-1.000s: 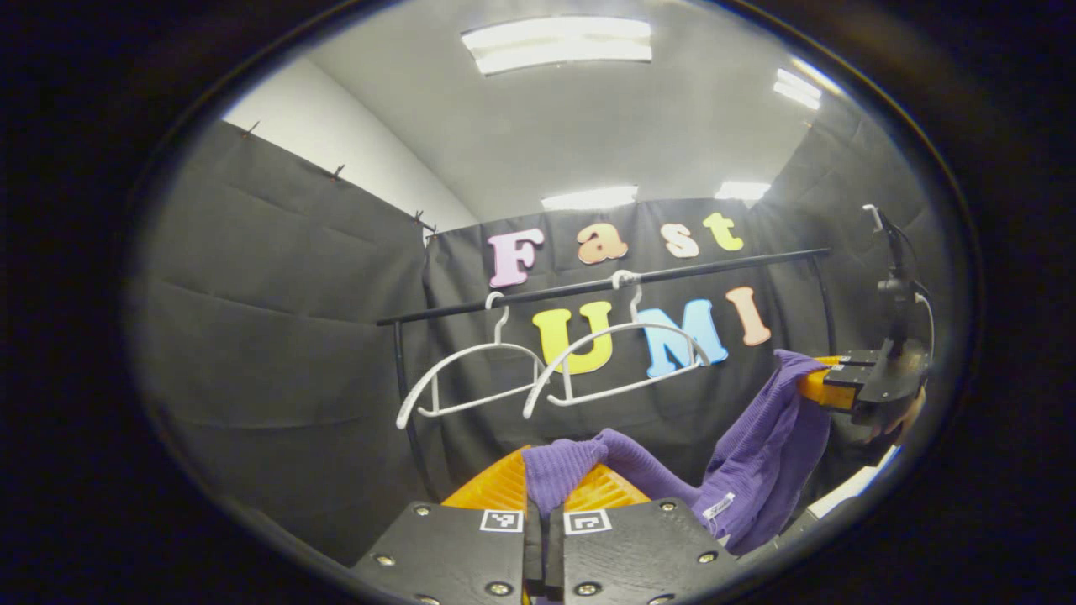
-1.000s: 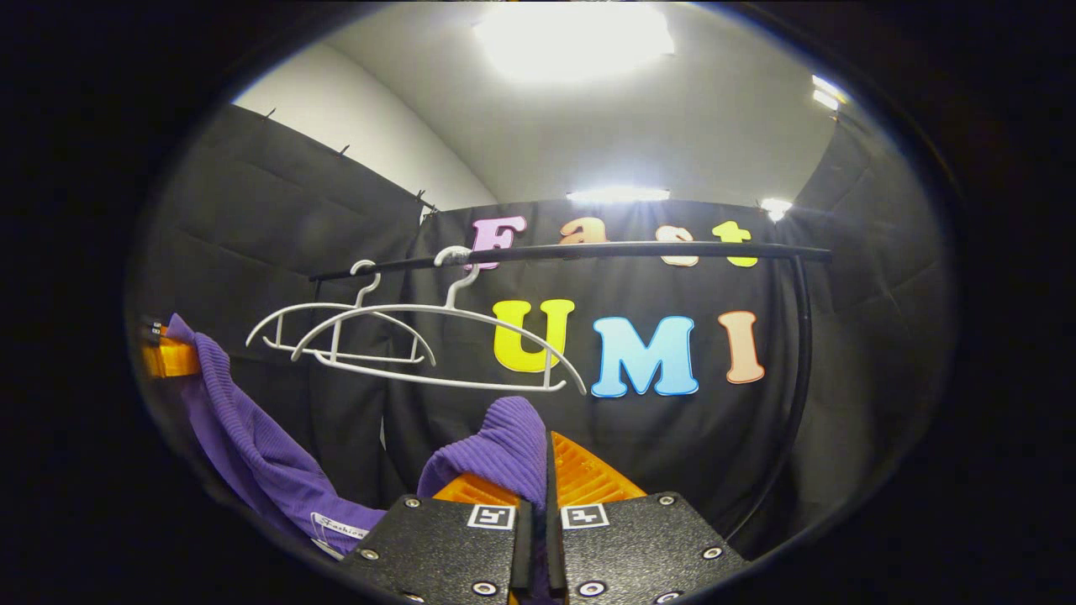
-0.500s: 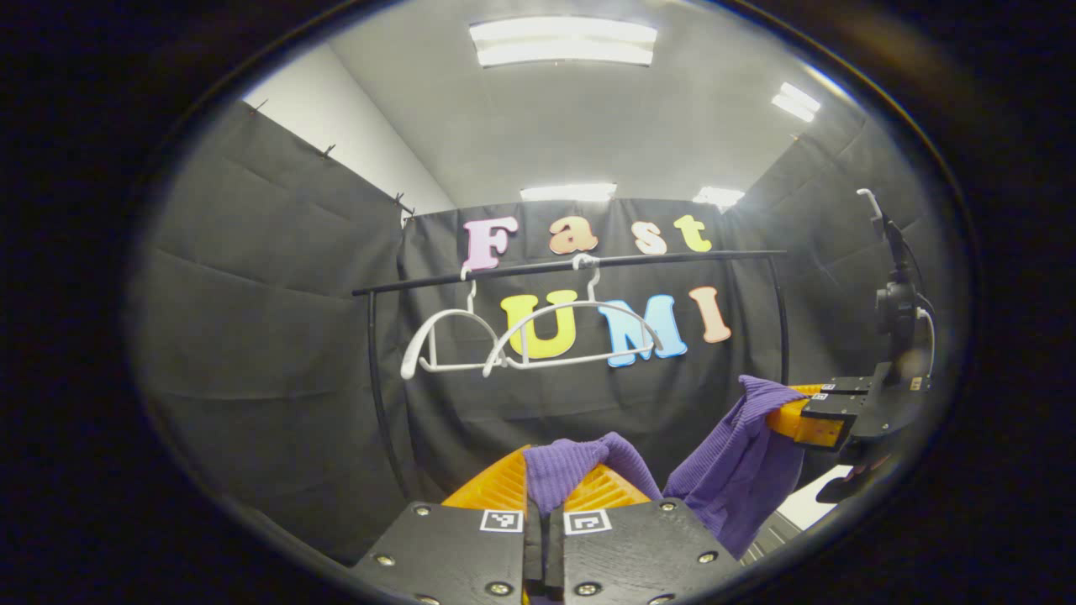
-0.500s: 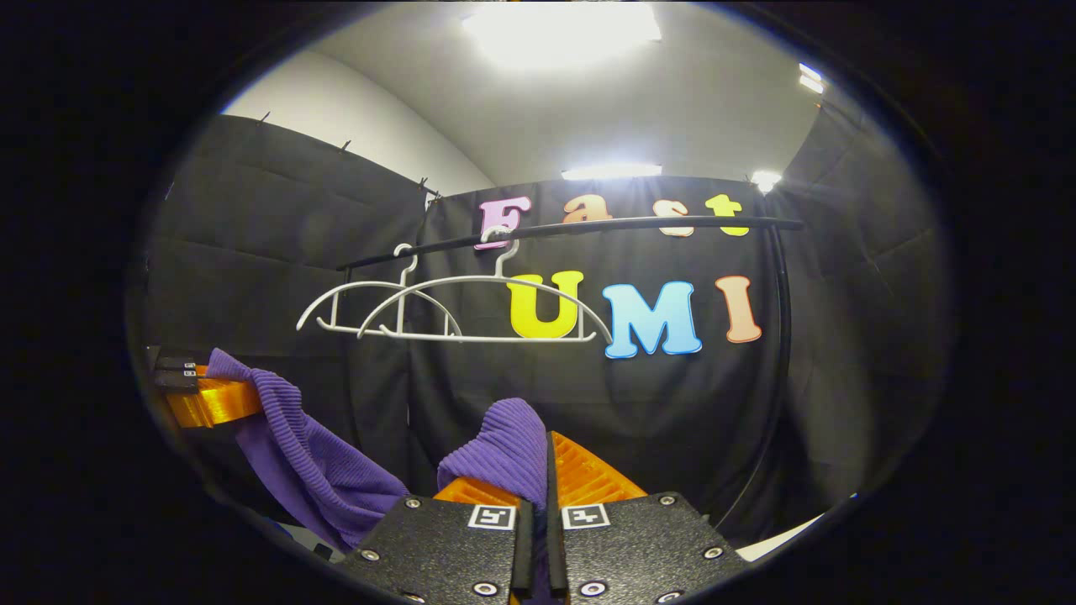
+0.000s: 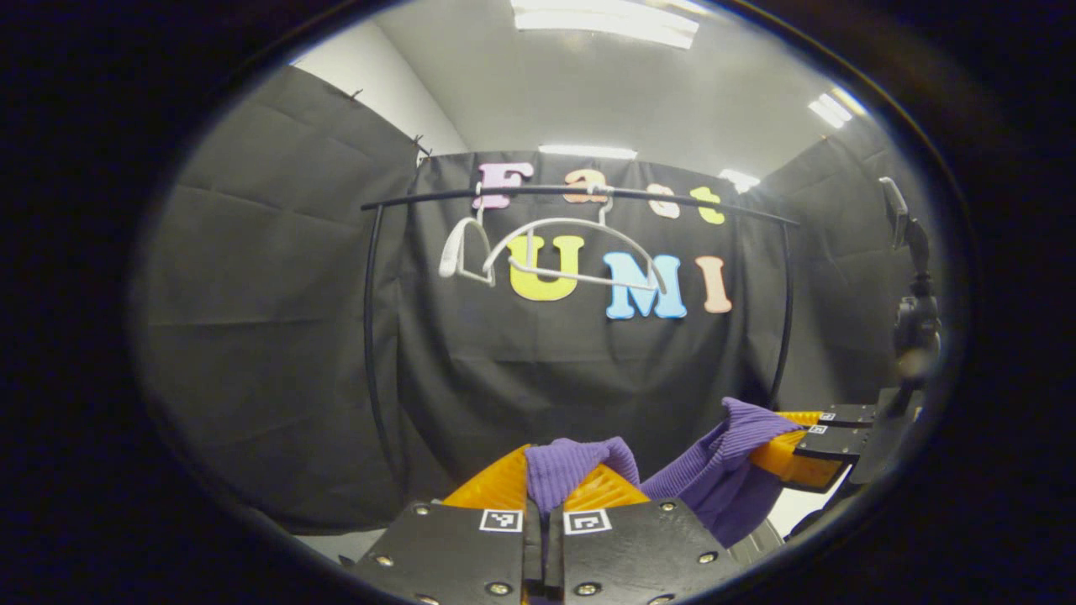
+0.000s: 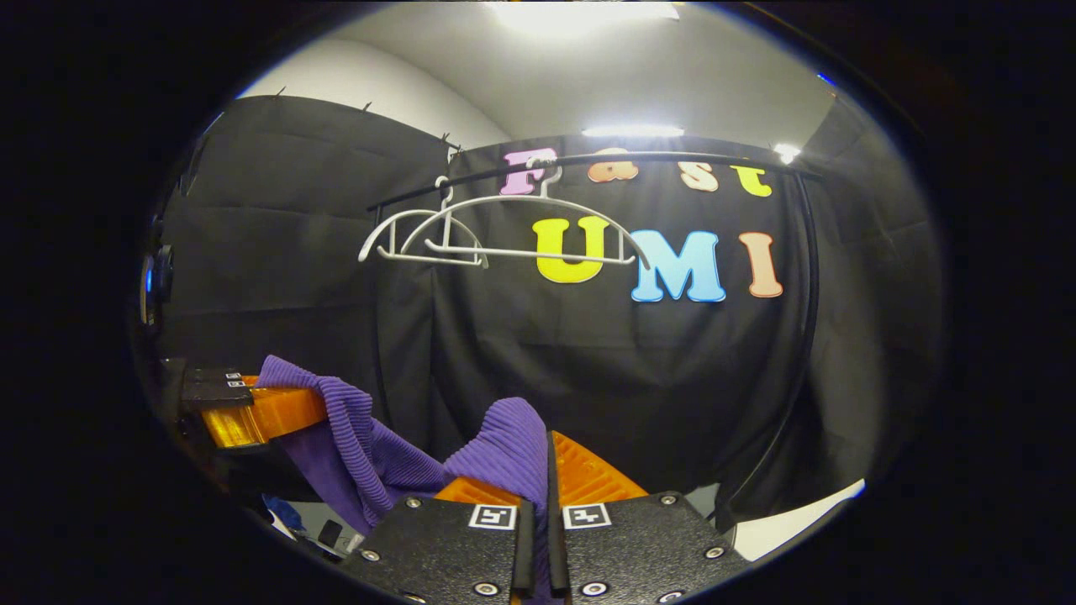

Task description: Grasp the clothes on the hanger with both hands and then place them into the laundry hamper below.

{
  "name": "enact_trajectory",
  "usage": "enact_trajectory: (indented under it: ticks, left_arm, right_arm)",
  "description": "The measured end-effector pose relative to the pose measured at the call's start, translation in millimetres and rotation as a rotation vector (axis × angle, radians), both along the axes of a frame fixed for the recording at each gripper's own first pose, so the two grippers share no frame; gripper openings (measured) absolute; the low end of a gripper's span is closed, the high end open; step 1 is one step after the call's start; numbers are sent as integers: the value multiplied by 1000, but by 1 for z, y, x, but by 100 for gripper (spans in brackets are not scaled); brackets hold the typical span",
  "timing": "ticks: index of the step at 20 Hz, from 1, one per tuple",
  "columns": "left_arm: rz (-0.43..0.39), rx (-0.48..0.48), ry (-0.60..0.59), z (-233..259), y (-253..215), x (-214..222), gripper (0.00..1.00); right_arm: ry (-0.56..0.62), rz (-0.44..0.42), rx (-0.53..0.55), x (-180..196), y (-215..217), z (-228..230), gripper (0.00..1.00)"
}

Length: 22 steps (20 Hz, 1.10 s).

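One black rail (image 5: 580, 192) is seen spanning the booth's back wall, up high. Two white hangers (image 6: 504, 228) are counted on it, side by side and overlapping, both bare. One purple ribbed garment (image 5: 714, 479) is slung low between the two tools, well below the rail. The left tool (image 5: 545, 496) is clamped shut on one bunched end of the cloth, purple ribbing pinched between its orange fingers (image 5: 496, 486). The right tool (image 6: 548, 479) is likewise closed on the other end, fabric folded over its left finger. Each tool is also caught in the other's view, garment draped from it.
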<state>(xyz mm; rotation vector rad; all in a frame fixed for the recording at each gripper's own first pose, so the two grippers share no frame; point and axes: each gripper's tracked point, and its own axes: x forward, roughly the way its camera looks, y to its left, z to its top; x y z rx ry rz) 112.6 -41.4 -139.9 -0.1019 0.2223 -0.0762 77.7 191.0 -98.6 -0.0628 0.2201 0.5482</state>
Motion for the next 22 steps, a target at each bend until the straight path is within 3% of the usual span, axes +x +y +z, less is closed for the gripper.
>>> enact_trajectory:
  ticks: [5, 6, 8, 15, 20, 22]
  left_arm:
    - [-13, -4, 130, -62, -9, 16, 2]
    - [-15, -2, 152, -73, -10, 21, 7]
    - [-23, 2, 200, -90, -15, 14, 3]
    - [-27, -4, 429, -184, -21, -8, 3]
    - [-52, 12, 556, -236, -26, -32, 6]
    - [-65, 2, 576, -239, -28, -36, 8]
  right_arm:
    - [124, -3, -59, -5, 3, -62, 7]
    - [147, -3, -74, -5, 3, -73, 7]
    - [185, -9, -109, -2, 1, -91, 7]
    - [355, -27, -236, -8, -11, -165, 9]
    - [431, 12, -340, -28, -18, -200, 17]
    - [442, 30, -363, -32, -21, -204, 27]
